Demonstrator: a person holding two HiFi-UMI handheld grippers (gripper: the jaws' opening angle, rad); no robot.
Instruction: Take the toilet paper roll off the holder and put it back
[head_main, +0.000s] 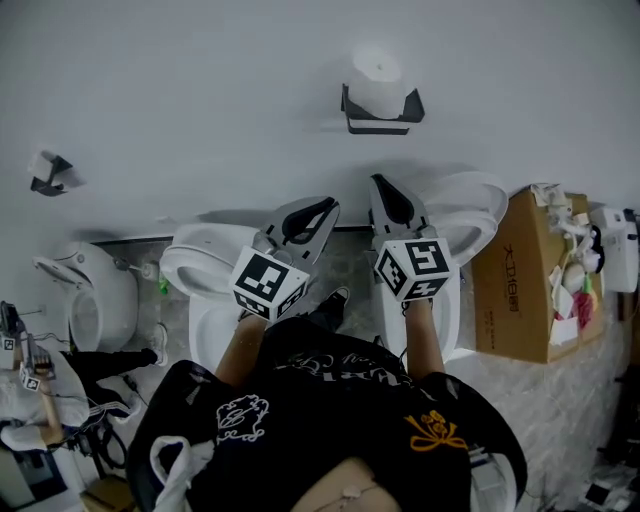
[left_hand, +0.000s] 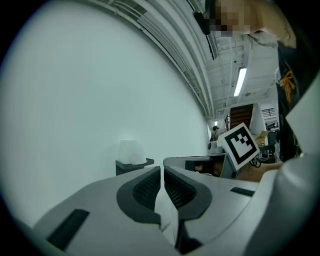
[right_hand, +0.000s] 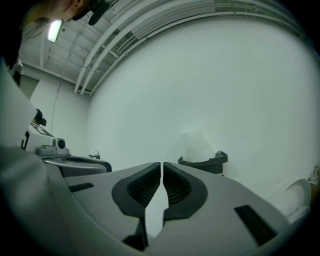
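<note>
A white toilet paper roll (head_main: 377, 82) stands upright in a dark wall-mounted holder (head_main: 381, 112) on the pale wall. The same roll (left_hand: 130, 151) shows left of the jaws in the left gripper view, and the roll (right_hand: 197, 146) in its holder (right_hand: 206, 163) shows right of the jaws in the right gripper view. My left gripper (head_main: 322, 208) and right gripper (head_main: 381, 190) are side by side below the holder, well short of it, pointing toward the wall. Both are shut with nothing between the jaws. The right gripper's marker cube (left_hand: 240, 145) appears in the left gripper view.
Two white toilets (head_main: 205, 265) (head_main: 470, 215) stand against the wall under my hands. A cardboard box (head_main: 527, 280) of odds and ends is at the right. A second small holder (head_main: 47, 172) hangs on the wall far left, above another white fixture (head_main: 85, 290).
</note>
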